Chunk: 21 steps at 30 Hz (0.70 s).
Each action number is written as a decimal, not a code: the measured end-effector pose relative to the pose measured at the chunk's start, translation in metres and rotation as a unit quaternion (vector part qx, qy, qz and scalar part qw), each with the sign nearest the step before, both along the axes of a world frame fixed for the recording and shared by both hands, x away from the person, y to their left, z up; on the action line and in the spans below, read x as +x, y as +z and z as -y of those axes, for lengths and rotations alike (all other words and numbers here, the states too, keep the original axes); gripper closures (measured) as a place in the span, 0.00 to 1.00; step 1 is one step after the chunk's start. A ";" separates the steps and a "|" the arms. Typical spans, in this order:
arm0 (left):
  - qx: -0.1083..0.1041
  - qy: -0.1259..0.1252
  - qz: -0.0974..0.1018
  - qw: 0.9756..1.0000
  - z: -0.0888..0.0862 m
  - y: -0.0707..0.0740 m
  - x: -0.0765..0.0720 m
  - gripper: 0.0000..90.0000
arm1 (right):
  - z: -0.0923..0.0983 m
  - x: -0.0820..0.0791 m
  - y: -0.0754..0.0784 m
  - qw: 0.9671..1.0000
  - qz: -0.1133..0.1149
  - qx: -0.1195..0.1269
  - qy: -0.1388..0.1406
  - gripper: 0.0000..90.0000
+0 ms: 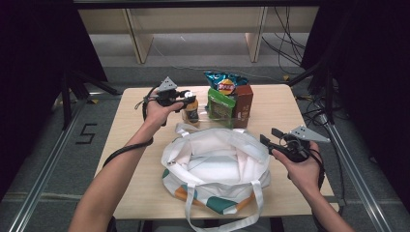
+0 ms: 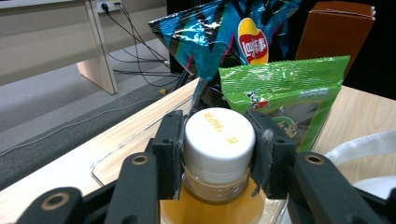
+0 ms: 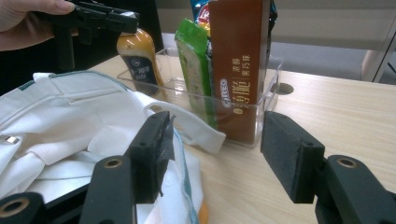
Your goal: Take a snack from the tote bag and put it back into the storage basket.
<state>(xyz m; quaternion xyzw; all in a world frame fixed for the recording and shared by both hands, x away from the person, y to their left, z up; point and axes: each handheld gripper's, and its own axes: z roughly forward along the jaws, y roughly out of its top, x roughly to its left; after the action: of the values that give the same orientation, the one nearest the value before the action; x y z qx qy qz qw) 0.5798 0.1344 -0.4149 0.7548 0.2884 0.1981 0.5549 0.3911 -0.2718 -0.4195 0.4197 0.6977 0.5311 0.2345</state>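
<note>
- A white tote bag (image 1: 215, 164) with teal and orange patches lies open on the wooden table (image 1: 140, 104), near its front edge.
- Just behind the tote bag stands a clear tray (image 1: 227, 117) holding a brown box (image 1: 244, 104), a green packet (image 1: 220, 103) and a blue crisp bag (image 1: 223, 82).
- Behind the tote bag's left corner, the left gripper (image 1: 185, 95) is clamped on the cap of an orange bottle (image 1: 191, 110).
- Right of the tote bag, the right gripper (image 1: 270, 136) hovers with jaws apart, holding nothing, pointing towards the bag.
</note>
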 end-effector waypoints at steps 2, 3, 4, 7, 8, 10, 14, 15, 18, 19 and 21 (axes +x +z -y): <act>-0.001 0.004 0.000 1.000 0.000 0.000 0.001 0.64 | 0.000 0.000 0.000 1.000 0.000 0.000 0.000 0.48; -0.002 0.005 -0.001 1.000 -0.001 0.000 0.001 0.64 | 0.000 0.000 0.000 1.000 0.000 -0.001 0.000 0.48; -0.003 0.007 -0.002 1.000 -0.001 -0.001 0.001 0.64 | 0.000 0.000 0.000 1.000 0.000 -0.001 0.000 0.48; 0.002 0.011 -0.002 1.000 -0.001 0.000 0.002 0.63 | 0.000 0.000 0.000 1.000 0.000 -0.001 0.000 0.48; 0.002 0.011 -0.002 1.000 -0.001 0.000 0.002 0.63 | 0.000 0.000 0.000 1.000 0.000 -0.001 0.000 0.48; 0.003 0.012 -0.003 1.000 -0.001 0.000 0.003 0.63 | 0.000 0.000 0.000 1.000 0.000 -0.001 0.000 0.48; 0.001 0.012 -0.004 1.000 -0.001 -0.001 0.003 0.63 | 0.000 0.000 0.000 1.000 -0.002 -0.004 0.000 0.48; 0.001 0.013 -0.004 1.000 -0.001 0.000 0.003 0.63 | 0.000 0.000 0.000 1.000 -0.002 -0.004 -0.001 0.48; 0.001 0.014 -0.003 1.000 -0.001 0.000 0.003 0.61 | 0.000 0.000 0.000 1.000 -0.001 -0.004 -0.001 0.48; -0.001 0.018 -0.003 1.000 -0.002 0.000 0.002 0.60 | 0.000 0.000 -0.001 1.000 -0.001 0.000 0.001 0.48; -0.002 0.019 -0.002 1.000 -0.002 0.001 0.002 0.58 | 0.000 0.000 0.000 1.000 -0.002 -0.004 0.000 0.48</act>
<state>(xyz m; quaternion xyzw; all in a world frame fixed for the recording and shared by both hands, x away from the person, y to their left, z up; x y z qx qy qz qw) 0.5814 0.1361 -0.4142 0.7489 0.3040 0.2061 0.5516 0.3908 -0.2718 -0.4198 0.4201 0.7002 0.5273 0.2349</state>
